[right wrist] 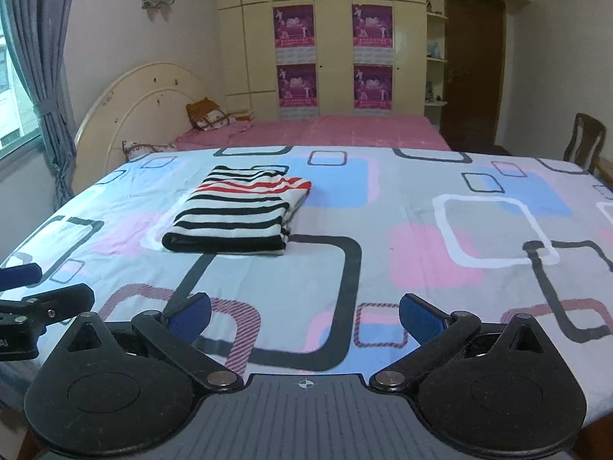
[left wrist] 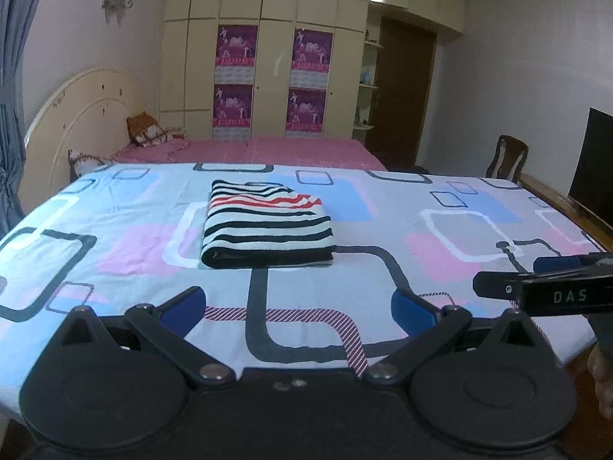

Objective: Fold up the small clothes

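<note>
Item by item, largest first.

Patterned sheet (left wrist: 383,230): covered the work surface across the middle and lower frame in both views; blue, pink and grey rounded squares, lightly creased.

Striped garment (left wrist: 266,224), also (right wrist: 237,214): lay left of centre in the left wrist view and centre-left in the right wrist view, well apart from both tools. It sat as a compact rectangular bundle, black and white bands with a few red ones toward the far end. A thick rolled fold faced the lower edge of the frame; thinner loose layers lay at the far end. Its long axis appeared to run from the lower frame toward the upper frame, away from the cameras, slanting to upper right in the right wrist view; the stripes ran crosswise to it.

Left gripper (left wrist: 299,312): low in the frame over the sheet's near edge, jaws spread wide, holding nothing.

Right gripper (right wrist: 304,312): likewise low in the frame, jaws spread wide, empty.

Handling note, as judgement: folding looked essentially finished. Any remaining step would be tidying: approach from the near fold, press flat rather than pinch, and square the far loose layers without dragging the bundle across the sheet.
</note>
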